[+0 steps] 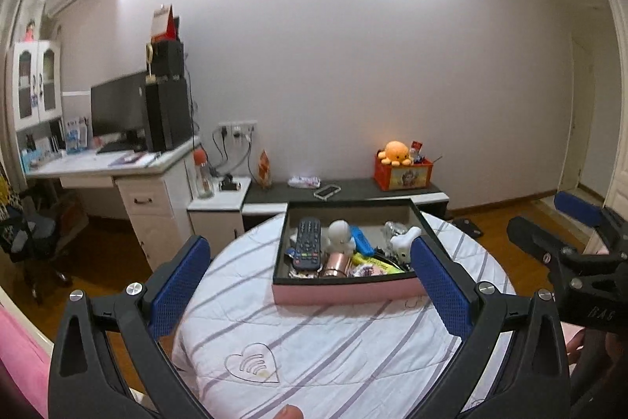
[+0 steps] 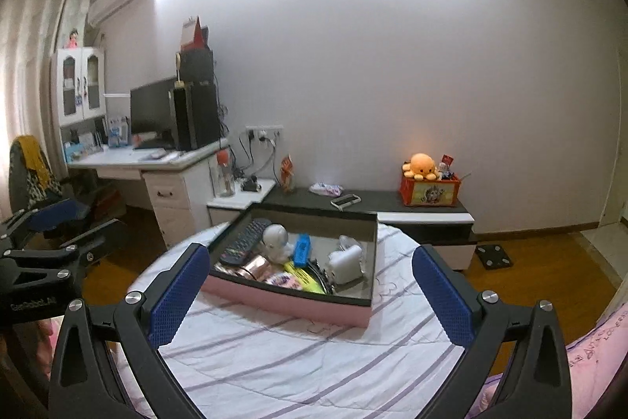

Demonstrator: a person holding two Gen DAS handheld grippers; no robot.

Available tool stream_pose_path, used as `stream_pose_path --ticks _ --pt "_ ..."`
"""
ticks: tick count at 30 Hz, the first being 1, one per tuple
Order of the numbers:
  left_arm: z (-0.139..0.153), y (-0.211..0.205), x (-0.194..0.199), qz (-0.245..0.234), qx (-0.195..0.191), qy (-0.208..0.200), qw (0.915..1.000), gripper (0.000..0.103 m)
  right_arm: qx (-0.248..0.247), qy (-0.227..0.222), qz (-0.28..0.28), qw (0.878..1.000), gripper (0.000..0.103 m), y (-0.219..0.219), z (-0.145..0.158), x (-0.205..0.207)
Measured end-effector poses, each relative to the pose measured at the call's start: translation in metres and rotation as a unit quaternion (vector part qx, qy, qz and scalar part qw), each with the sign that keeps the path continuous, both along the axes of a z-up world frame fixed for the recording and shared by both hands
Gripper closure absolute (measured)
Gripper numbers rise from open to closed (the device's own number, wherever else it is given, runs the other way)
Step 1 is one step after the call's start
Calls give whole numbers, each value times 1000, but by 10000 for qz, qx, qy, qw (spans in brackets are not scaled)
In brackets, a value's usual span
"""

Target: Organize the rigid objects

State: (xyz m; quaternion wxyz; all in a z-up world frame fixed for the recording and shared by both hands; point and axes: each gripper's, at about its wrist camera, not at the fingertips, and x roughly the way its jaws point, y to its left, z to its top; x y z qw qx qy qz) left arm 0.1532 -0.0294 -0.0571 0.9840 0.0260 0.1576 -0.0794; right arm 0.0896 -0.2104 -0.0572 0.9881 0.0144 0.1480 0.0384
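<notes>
A pink box (image 1: 345,291) (image 2: 290,303) with a dark inside sits on the striped bed cover (image 1: 314,340) (image 2: 298,352). It holds a black remote (image 1: 307,242) (image 2: 242,240), a white robot figure (image 1: 340,236) (image 2: 275,242), a blue item (image 1: 361,240) (image 2: 302,249), a copper can (image 1: 335,265) (image 2: 257,268), a yellow item (image 2: 302,277) and a white device (image 1: 404,242) (image 2: 345,264). My left gripper (image 1: 310,287) is open, held short of the box. My right gripper (image 2: 310,293) is open too, just before the box's near wall.
Behind the bed runs a low dark cabinet (image 1: 353,189) (image 2: 392,201) with a phone (image 1: 326,191) (image 2: 345,200) and a red toy box (image 1: 402,173) (image 2: 429,189). A white desk (image 1: 117,167) with a monitor stands at the left. Wooden floor lies on both sides.
</notes>
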Motion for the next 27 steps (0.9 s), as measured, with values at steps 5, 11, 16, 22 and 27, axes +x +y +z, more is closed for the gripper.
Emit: stream_pose_path --ticks 5,11,16,22,27 --pt "16 2 -25 -90 -44 -345 9994 0 -60 -457 -26 9989 0 7 21 -24" --pt "33 2 -57 -65 95 -778 9969 0 -130 -871 1 9961 0 15 37 -50" --pt "47 6 -78 -100 9 -1033 9946 0 -238 -1131 7 9933 0 22 48 -69" --pt "53 9 -93 -90 -44 -1209 9926 0 -304 -1383 -114 9899 0 27 56 -88" --pt "59 7 -113 68 28 -1490 9888 0 -317 -1549 -159 9873 0 29 61 -100"
